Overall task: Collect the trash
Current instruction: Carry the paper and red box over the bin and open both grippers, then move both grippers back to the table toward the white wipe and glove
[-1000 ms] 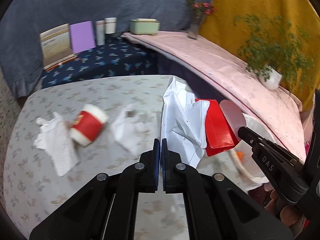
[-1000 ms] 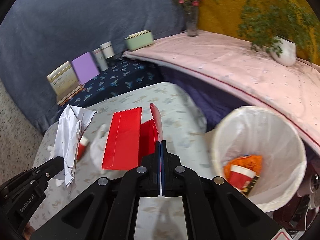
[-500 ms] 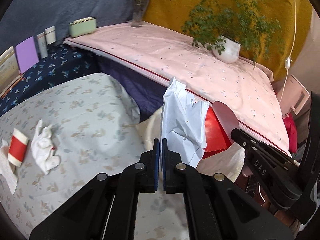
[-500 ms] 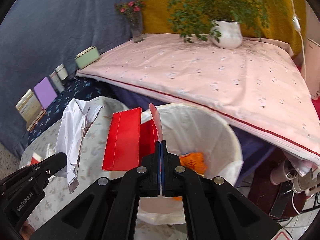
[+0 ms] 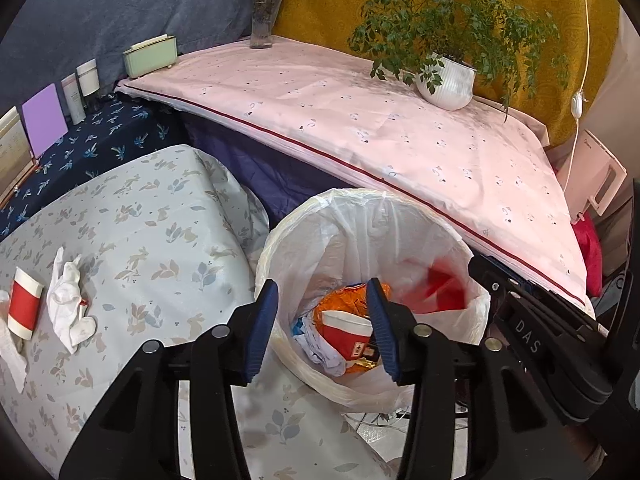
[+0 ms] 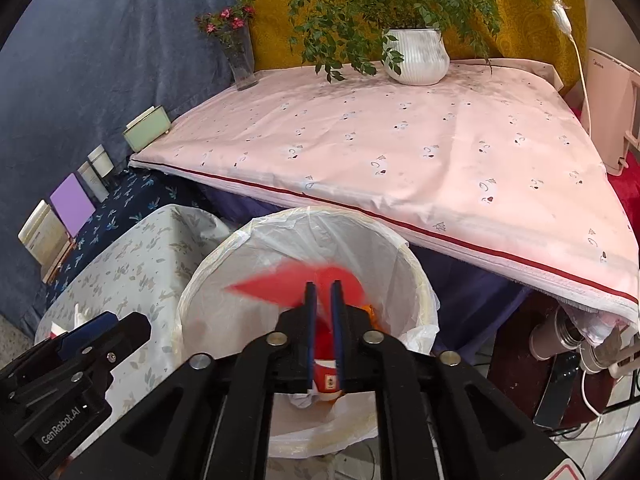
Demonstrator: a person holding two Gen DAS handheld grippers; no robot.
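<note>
1. The left claw (image 5: 322,306) hangs over the round white-lined waste bin (image 5: 400,216), its blue-padded jaws opening with nothing between them
2. The right claw (image 6: 324,294) is opening too; a blurred red folded card piece (image 6: 276,286) hangs just beyond its narrow gap, above the bin, and whether the pads touch it is unclear
3. Inside lie an orange wrapper (image 5: 352,296), a red-and-white paper cup (image 5: 346,330) and crumpled paper
4. On the leaf-printed table (image 5: 160,248) remain another red paper cup (image 5: 25,308) and a crumpled white tissue (image 5: 68,304)
</note>
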